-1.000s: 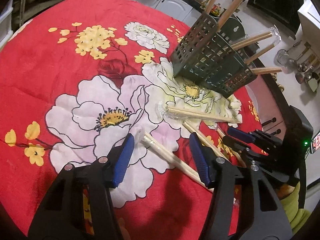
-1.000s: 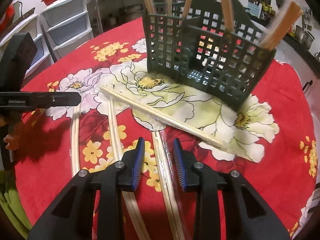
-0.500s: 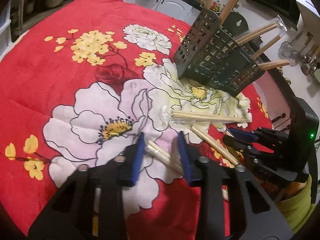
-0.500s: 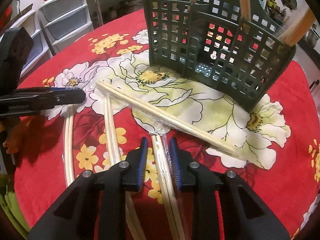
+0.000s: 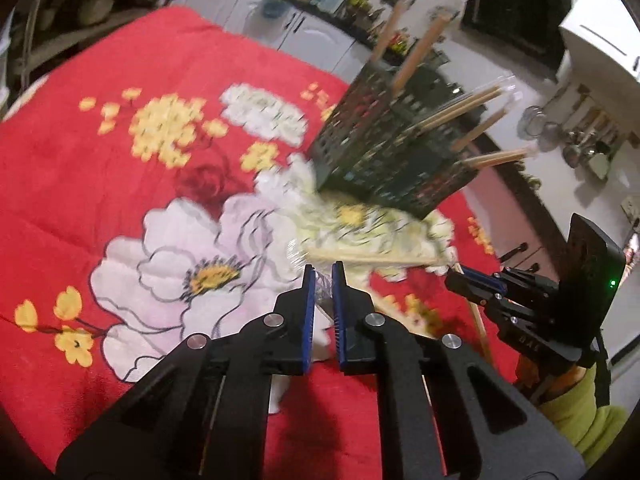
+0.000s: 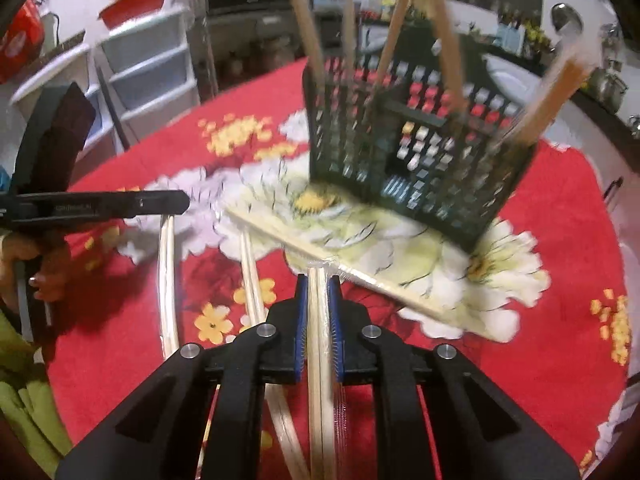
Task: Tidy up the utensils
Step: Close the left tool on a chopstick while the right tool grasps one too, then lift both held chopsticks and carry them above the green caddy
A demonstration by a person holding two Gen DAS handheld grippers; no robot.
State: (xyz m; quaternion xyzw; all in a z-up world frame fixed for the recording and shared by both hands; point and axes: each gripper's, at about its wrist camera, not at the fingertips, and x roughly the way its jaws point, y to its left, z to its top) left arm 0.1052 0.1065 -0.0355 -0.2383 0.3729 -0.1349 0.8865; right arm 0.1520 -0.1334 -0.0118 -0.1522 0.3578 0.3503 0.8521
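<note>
A dark green slotted utensil basket stands on the red floral cloth and holds several wrapped chopstick pairs. My left gripper is shut on the clear wrapper end of a chopstick pair. My right gripper is shut on another wrapped chopstick pair that runs back under it. A further wrapped pair lies crosswise just in front of both grippers. Two more pairs lie on the cloth left of my right gripper.
The table carries a red cloth with white and yellow flowers. White drawers stand beyond its far left edge. A counter with hanging metal utensils is at the right. The other gripper shows at the left of the right wrist view.
Both grippers have closed from open onto their chopstick pairs. The left one has moved forward toward the crosswise pair.
</note>
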